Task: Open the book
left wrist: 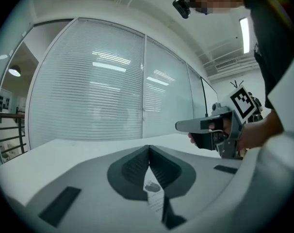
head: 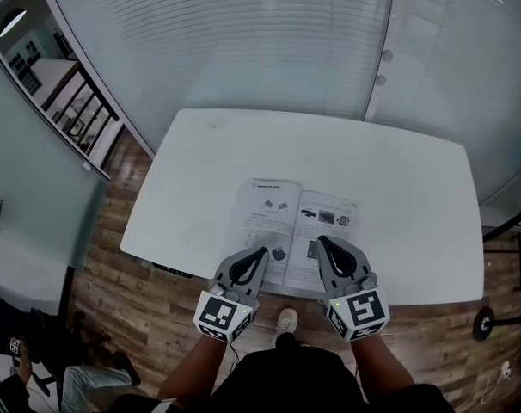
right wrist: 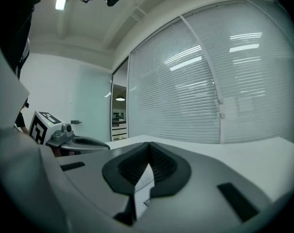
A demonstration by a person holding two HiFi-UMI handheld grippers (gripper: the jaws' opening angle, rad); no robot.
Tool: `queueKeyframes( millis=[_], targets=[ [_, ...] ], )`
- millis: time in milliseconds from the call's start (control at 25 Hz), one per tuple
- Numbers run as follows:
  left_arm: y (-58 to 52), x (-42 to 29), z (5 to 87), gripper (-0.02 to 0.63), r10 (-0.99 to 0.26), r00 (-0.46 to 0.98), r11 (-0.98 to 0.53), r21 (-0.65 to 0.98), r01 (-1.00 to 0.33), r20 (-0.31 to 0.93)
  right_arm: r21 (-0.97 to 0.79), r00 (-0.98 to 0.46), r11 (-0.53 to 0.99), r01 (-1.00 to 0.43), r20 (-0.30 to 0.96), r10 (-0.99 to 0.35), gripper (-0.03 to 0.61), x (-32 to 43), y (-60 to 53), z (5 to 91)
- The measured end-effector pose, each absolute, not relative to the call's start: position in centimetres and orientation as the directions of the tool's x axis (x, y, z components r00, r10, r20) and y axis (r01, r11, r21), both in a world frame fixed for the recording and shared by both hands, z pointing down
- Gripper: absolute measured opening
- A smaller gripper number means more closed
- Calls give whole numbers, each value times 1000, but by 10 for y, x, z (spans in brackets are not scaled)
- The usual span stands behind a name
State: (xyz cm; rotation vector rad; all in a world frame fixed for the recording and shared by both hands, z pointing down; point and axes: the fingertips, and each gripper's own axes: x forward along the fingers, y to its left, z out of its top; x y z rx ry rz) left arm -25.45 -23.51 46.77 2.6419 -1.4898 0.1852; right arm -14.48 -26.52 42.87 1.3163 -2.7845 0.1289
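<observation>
The left gripper point(head: 262, 249) was closed, its two dark pads meeting at the tips with nothing pinched between them. The right gripper point(head: 322, 241) was closed and empty in the same way. The book point(head: 273, 212) lay open and flat on the white table point(head: 407, 188), just ahead of and under both grippers, with its spine running away from the person through the space between them. The left gripper's tips were over the near part of the left-hand page, beside a small dark picture printed there. The right gripper's tips were over the near part of the right-hand page, close to the spine. In the left gripper view, a strip of printed page point(left wrist: 154, 194) showed through the narrow gap below the joined tips, so the book was beneath those jaws rather than in them. In the right gripper view, a similar strip of page point(right wrist: 141, 182) showed under its own closed tips. Each gripper was also seen from the other's view, side by side and apart, both pointing roughly level across the table toward a wall of glass panels with blinds point(head: 243, 41) beyond the far edge. The person's forearms reached in from the near edge of the table to hold the two grippers, and under them a pale shoe point(head: 286, 320) stood on the wooden floor point(head: 114, 291).
</observation>
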Motion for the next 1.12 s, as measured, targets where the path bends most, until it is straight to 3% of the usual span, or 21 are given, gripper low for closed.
queueKeyframes(
  millis=[480,800,1120],
  targets=[
    [-213,-218,467,15,-835,535,-537,25,-843,131,-66,-540,536,-842,59,-840,2,-74,-234,435],
    [-197,-194,441,15,-828,560,-560,-18,-828,29,-7,-523,523,-853,6,-853,3,-52,-211,420],
    [-185,-171,444,15,-811,584,-585,-4,-811,33,-19,-494,495,-869,-48,-868,2,-35,-195,406]
  ],
)
